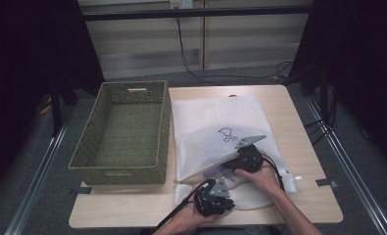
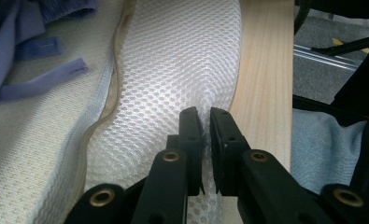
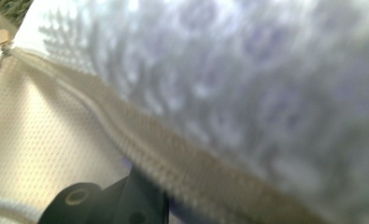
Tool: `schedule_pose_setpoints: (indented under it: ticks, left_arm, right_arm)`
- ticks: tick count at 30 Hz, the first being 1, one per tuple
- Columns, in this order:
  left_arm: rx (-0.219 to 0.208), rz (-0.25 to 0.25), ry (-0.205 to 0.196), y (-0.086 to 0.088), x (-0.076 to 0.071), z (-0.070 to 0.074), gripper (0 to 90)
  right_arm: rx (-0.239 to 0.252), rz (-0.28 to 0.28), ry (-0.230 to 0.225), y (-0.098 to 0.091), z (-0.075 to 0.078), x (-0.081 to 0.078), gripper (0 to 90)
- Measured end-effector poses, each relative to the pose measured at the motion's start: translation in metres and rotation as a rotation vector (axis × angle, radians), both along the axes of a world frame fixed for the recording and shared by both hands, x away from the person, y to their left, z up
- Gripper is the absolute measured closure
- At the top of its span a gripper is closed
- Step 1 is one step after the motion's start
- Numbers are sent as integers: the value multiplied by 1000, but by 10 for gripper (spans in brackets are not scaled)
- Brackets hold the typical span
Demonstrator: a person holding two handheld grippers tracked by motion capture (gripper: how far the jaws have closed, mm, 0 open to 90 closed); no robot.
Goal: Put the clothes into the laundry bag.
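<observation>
A white mesh laundry bag (image 1: 220, 122) with a small duck drawing lies on the wooden table (image 1: 303, 147). My left gripper (image 1: 230, 198) sits at the bag's near edge. In the left gripper view my left gripper (image 2: 205, 116) is shut on a fold of the mesh bag (image 2: 173, 70) by the table's edge. A purple garment (image 2: 28, 46) lies inside, past the zipper (image 2: 108, 93). My right gripper (image 1: 230, 165) reaches under the raised upper flap. In the right gripper view the blurred flap (image 3: 266, 84) and its zipper edge (image 3: 173, 158) hide its fingertips.
An empty green woven basket (image 1: 117, 174) stands at the left of the table, right beside the bag. The zipper pull (image 3: 0, 37) shows at the opening's far end. The table's front edge (image 2: 261, 70) runs close to my left gripper. Black cables trail over the floor behind.
</observation>
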State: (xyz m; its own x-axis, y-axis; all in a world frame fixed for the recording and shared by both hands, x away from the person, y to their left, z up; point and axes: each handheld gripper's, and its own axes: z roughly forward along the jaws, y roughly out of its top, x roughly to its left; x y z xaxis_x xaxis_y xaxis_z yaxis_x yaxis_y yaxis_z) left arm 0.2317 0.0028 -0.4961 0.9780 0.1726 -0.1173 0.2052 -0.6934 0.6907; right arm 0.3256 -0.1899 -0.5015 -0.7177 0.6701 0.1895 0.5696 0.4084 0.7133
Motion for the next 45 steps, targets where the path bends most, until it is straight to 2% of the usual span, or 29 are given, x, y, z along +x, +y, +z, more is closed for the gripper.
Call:
schedule_pose_setpoints:
  ticks: [7,12,23,24,26,38,43,45]
  left_arm:
    - [-2,-1,-2,0,0,0,842]
    - [-4,-3,2,0,0,0,842]
    - [1,-9,-2,0,1,0,842]
    - [-23,-7,1,-1,0,-1,842]
    - [-26,-9,2,-1,1,-2,842]
    - [-29,-8,0,-1,1,-2,841]
    - [-16,-15,-8,-1,1,-1,842]
    - [-18,-17,0,-1,1,-1,842]
  right_arm:
    - [1,-45,-7,4,-1,7,719]
    - [8,-51,-1,5,-1,12,707]
    - [-5,-99,-32,10,-2,26,685]
    - [-10,-107,-32,11,-2,27,683]
    - [1,-110,-34,11,-3,30,682]
    - [1,-157,-42,12,-5,43,684]
    - [13,-183,-50,13,-6,48,687]
    - [14,-197,-55,13,-7,49,687]
